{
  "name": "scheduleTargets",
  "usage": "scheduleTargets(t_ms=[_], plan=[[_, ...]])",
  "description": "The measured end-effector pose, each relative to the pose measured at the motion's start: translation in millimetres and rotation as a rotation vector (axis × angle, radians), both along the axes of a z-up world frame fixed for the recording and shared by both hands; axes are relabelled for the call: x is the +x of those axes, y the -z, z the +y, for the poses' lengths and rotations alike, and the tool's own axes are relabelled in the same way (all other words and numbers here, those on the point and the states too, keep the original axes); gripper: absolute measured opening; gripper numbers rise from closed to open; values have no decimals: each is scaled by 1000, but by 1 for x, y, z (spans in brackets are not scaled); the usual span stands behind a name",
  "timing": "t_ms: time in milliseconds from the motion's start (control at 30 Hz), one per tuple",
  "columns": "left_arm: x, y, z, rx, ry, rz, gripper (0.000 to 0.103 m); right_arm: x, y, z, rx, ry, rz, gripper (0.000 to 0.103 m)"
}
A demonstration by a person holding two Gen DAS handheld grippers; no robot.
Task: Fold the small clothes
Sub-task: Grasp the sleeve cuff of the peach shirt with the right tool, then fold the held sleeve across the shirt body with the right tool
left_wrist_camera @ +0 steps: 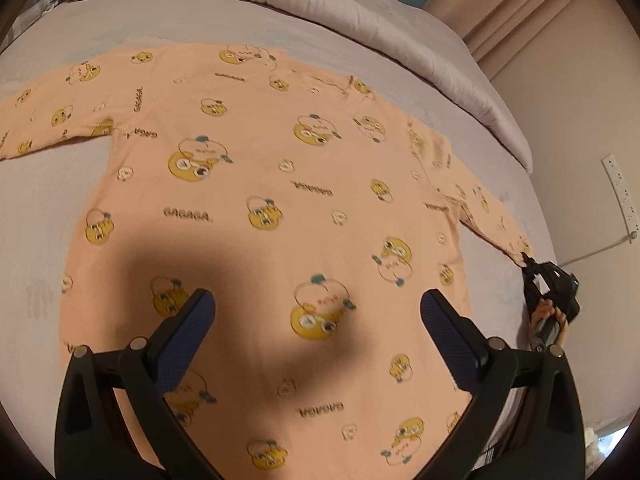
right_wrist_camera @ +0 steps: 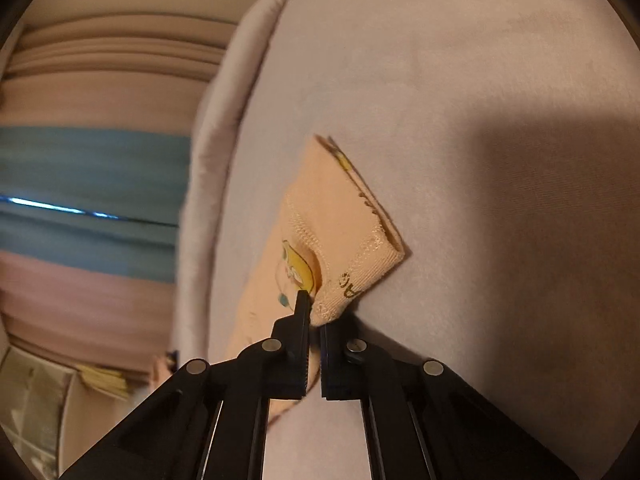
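Note:
A small peach long-sleeved shirt (left_wrist_camera: 280,208) with yellow duck prints lies spread flat on the bed, sleeves out to both sides. My left gripper (left_wrist_camera: 318,312) is open and empty, hovering above the shirt's lower body. My right gripper (left_wrist_camera: 530,266) is at the end of the right sleeve. In the right wrist view it (right_wrist_camera: 314,320) is shut on the sleeve cuff (right_wrist_camera: 344,248), which folds up between the fingers.
The bed sheet (left_wrist_camera: 48,216) is pale grey. A rolled grey duvet (left_wrist_camera: 360,12) lies along the far side. A wall with a power strip (left_wrist_camera: 622,196) and curtains (left_wrist_camera: 520,4) stands to the right of the bed.

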State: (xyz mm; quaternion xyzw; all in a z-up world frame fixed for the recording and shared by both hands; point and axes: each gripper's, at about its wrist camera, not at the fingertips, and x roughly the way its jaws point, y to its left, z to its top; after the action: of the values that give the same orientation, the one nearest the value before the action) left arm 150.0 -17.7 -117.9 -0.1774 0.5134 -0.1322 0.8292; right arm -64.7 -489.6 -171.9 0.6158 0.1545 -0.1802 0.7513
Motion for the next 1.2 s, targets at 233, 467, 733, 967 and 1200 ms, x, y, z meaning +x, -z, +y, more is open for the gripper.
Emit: scheduleTargets(t_ms=[233,467,733,967,1200], plan=[[7,-8,25,-5,-54,-20,102,18,-52,21,-228,-73,100,1],[-2,-18,63,-57,-114,-31,102,69,-154,112,-596,-279,131,1],[-20,-22,113,-95,-174,-33,102,172,-200,267,-961,-581,166,1],[-41,-12,163,-107,-260,-24,102,245,-171,391,-1145,-811,169,1],[-46,3,192,-96,-314,22,102,299,-85,474,-1280,-1023,411,28]])
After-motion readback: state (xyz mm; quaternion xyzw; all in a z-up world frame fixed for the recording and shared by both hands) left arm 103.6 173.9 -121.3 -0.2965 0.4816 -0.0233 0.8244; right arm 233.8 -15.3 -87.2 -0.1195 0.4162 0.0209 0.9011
